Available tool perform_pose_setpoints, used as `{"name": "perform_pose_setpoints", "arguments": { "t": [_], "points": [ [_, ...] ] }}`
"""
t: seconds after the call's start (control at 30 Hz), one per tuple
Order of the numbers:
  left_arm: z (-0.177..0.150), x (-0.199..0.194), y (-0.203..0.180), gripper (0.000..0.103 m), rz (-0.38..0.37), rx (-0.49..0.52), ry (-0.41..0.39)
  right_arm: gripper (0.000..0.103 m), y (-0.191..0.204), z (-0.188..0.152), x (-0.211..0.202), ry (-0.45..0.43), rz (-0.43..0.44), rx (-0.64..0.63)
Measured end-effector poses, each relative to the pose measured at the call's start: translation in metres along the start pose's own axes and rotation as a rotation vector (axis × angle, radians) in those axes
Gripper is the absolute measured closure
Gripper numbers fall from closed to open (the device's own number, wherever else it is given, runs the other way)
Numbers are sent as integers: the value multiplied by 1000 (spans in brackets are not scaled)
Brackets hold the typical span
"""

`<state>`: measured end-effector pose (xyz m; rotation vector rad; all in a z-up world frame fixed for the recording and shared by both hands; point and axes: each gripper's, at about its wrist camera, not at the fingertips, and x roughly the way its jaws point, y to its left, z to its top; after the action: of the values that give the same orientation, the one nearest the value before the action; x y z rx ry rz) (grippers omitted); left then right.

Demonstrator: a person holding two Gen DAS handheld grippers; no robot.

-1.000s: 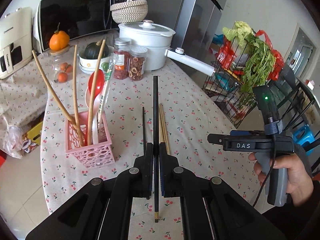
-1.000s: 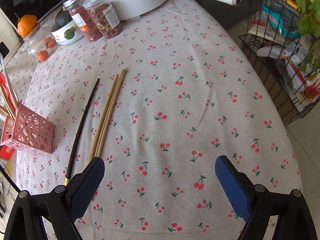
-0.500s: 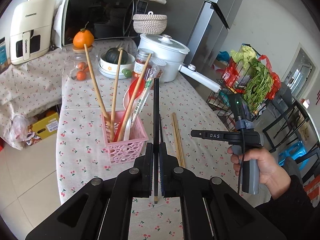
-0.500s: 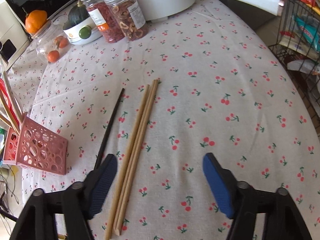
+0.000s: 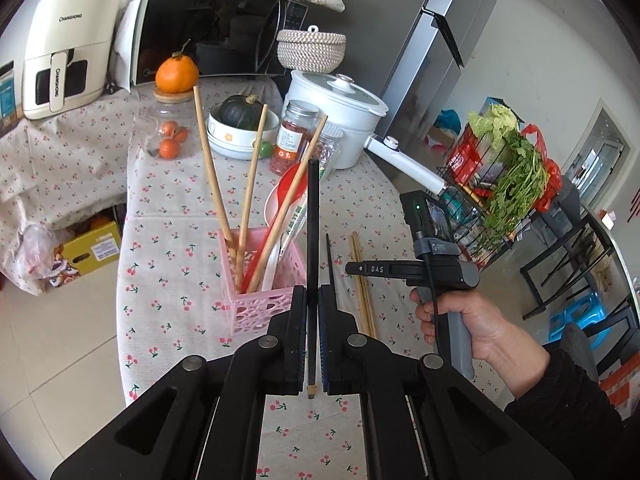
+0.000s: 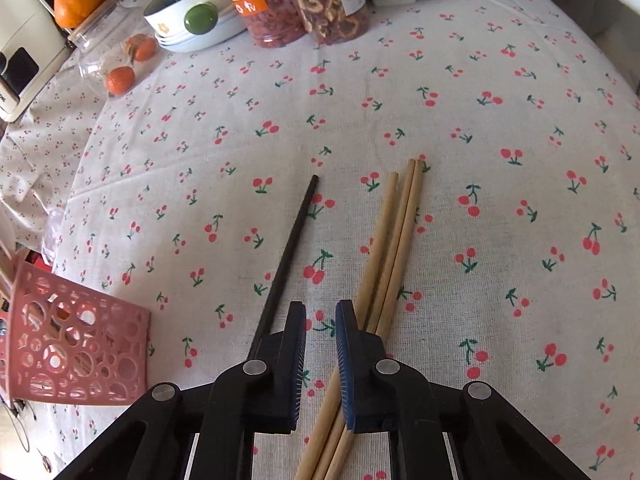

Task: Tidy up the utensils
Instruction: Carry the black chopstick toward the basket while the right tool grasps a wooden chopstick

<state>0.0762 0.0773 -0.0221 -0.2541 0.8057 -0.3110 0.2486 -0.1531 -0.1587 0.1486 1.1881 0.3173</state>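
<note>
My left gripper (image 5: 312, 290) is shut on a black chopstick (image 5: 313, 216), held upright just right of the pink basket (image 5: 260, 304). The basket holds wooden chopsticks and red and white spoons. A second black chopstick (image 6: 286, 256) and three wooden chopsticks (image 6: 394, 236) lie on the cherry-print cloth. My right gripper (image 6: 321, 308) hovers low between them. Its jaws are closing and stand nearly together, with only cloth between the fingertips. The wooden chopsticks pass under its right finger. In the left wrist view a hand holds the right gripper (image 5: 350, 268) over the wooden chopsticks (image 5: 362, 280).
At the back of the table stand a white pot (image 5: 340, 120), two jars (image 5: 294, 136), a bowl with a green squash (image 5: 240, 128) and a jar topped with an orange (image 5: 176, 76). A wire rack with greens (image 5: 504, 184) is to the right. The basket (image 6: 76, 356) sits near the table's left edge.
My left gripper carried the black chopstick over beside the pink basket. My right gripper sank toward the chopsticks on the cloth, and its jaws went from wide apart to nearly together.
</note>
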Motion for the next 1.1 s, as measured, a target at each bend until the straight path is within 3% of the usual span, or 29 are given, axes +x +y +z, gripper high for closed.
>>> {"name": "perform_pose_setpoints", "arguments": {
  "t": [0.23, 0.43, 0.8, 1.03, 1.1],
  "points": [
    [2, 4, 1, 98, -7, -9, 12, 95, 5, 5, 6, -4, -97, -45],
    [2, 6, 0, 98, -9, -6, 18, 88, 0, 11, -9, -54, -80, -22],
    [2, 7, -1, 98, -3, 0, 21, 88, -7, 8, 0, 6, -96, 15],
    [2, 6, 2, 98, 9, -9, 23, 87, 21, 7, 14, 18, -261, -129],
    [2, 5, 2, 98, 8, -9, 22, 94, 22, 7, 13, 14, -256, -124]
  ]
}}
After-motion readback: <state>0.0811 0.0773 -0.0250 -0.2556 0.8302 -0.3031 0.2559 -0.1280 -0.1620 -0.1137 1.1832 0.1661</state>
